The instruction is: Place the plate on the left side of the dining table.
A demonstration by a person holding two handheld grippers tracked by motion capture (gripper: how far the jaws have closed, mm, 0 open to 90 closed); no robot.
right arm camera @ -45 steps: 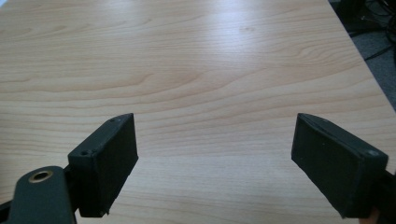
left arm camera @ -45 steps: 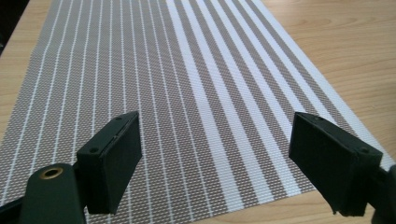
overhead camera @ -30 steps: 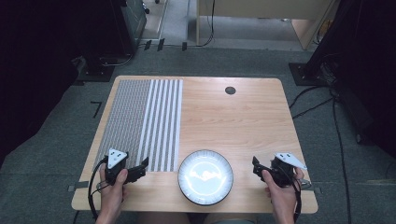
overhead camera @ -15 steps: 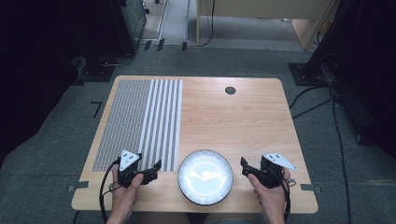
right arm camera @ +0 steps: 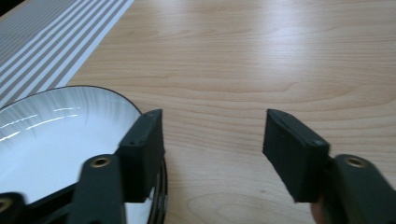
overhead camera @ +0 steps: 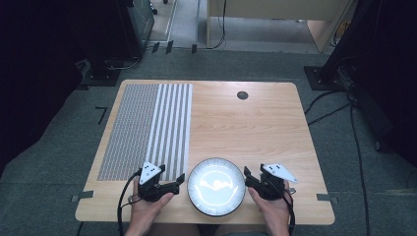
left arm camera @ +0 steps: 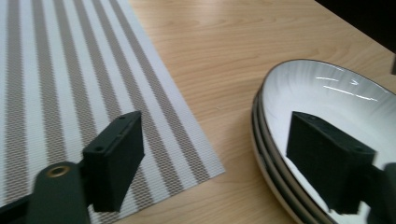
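Observation:
A stack of white plates with dark rims (overhead camera: 216,186) lies near the table's front edge. My left gripper (overhead camera: 180,180) is at the stack's left side. In the left gripper view the stack's rim (left arm camera: 261,135) passes between the jaws of the left gripper (left arm camera: 219,161), one over the white inside and one over the striped mat (left arm camera: 56,70). Those jaws have just been closing a little and stand apart from the rim. My right gripper (overhead camera: 247,178) is at the stack's right side. Its jaws have just been closing; the right gripper (right arm camera: 217,156) is open, one jaw over the plate's edge (right arm camera: 56,130), bare wood between.
A grey and white striped placemat (overhead camera: 147,130) covers the left part of the wooden table (overhead camera: 255,128). A small black round cap (overhead camera: 242,95) sits in the tabletop at the back. Cables and dark stands are on the floor around the table.
Both hands have slid inward along the front edge to the plates, from the table's corners to either side of the stack. The right jaws stand narrower than before.

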